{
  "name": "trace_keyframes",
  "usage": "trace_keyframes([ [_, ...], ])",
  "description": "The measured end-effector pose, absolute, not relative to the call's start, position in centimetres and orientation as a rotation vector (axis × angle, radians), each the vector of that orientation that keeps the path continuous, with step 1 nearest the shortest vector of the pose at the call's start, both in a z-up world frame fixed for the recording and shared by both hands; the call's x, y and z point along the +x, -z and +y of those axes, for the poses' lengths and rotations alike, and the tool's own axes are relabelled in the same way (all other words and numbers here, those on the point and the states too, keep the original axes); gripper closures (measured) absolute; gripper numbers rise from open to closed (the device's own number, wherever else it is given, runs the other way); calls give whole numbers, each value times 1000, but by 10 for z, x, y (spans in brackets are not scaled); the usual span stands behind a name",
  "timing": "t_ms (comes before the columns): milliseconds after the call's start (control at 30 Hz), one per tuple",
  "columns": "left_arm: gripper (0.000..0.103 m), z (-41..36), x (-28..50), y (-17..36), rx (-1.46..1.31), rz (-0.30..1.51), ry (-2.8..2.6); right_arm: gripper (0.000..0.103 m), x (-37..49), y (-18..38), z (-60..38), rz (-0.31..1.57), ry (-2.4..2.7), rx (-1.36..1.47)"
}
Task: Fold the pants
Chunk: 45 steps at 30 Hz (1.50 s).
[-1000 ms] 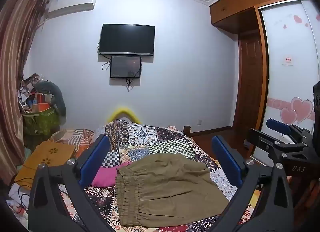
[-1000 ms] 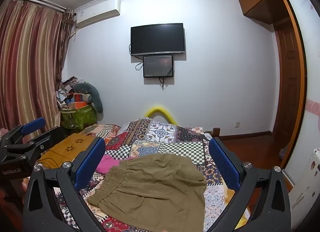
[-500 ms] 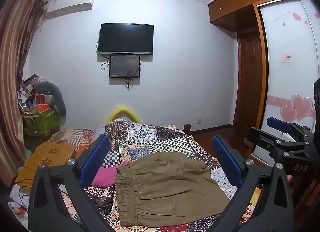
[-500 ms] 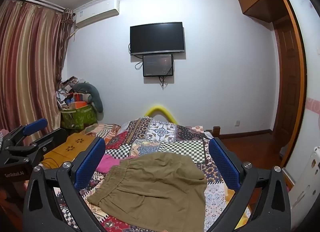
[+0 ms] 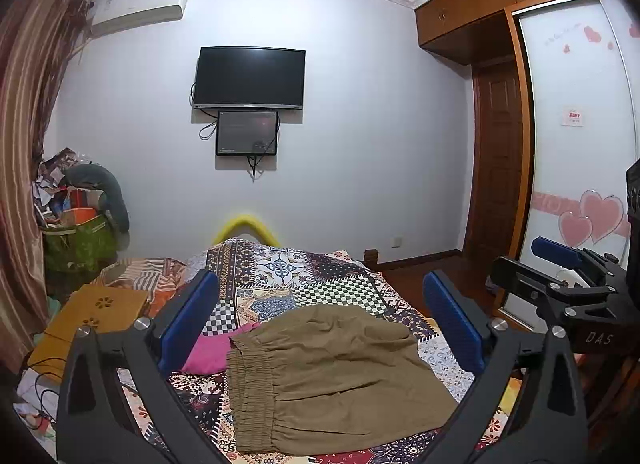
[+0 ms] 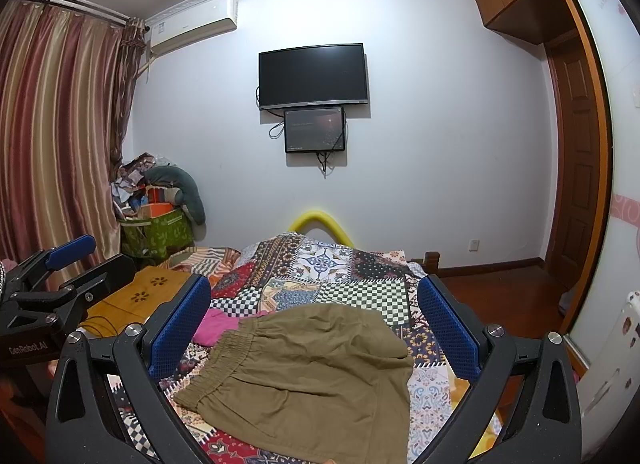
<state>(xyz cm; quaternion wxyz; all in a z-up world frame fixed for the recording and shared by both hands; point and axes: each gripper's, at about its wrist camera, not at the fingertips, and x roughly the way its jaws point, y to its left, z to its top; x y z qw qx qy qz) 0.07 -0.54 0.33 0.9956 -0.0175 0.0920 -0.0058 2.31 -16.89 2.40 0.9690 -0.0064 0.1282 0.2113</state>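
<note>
Olive-brown pants lie folded on the patchwork bedspread, elastic waistband toward the left; they also show in the right wrist view. My left gripper is open and empty, held above the pants. My right gripper is open and empty, also above them. Each gripper shows in the other's view: the right one at the far right, the left one at the far left.
A pink garment lies left of the pants. A wooden lap desk sits on the bed's left side. A green bag of clutter stands by the curtain. A wardrobe door stands on the right.
Both grippers have drifted very slightly; the pants have not moved and both grippers stay open.
</note>
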Motion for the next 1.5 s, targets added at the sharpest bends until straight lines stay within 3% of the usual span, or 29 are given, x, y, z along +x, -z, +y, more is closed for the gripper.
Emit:
trace_keyframes([
  [1500, 0, -3, 4, -3, -39, 180, 23, 0, 25, -23, -174, 259, -428, -10],
])
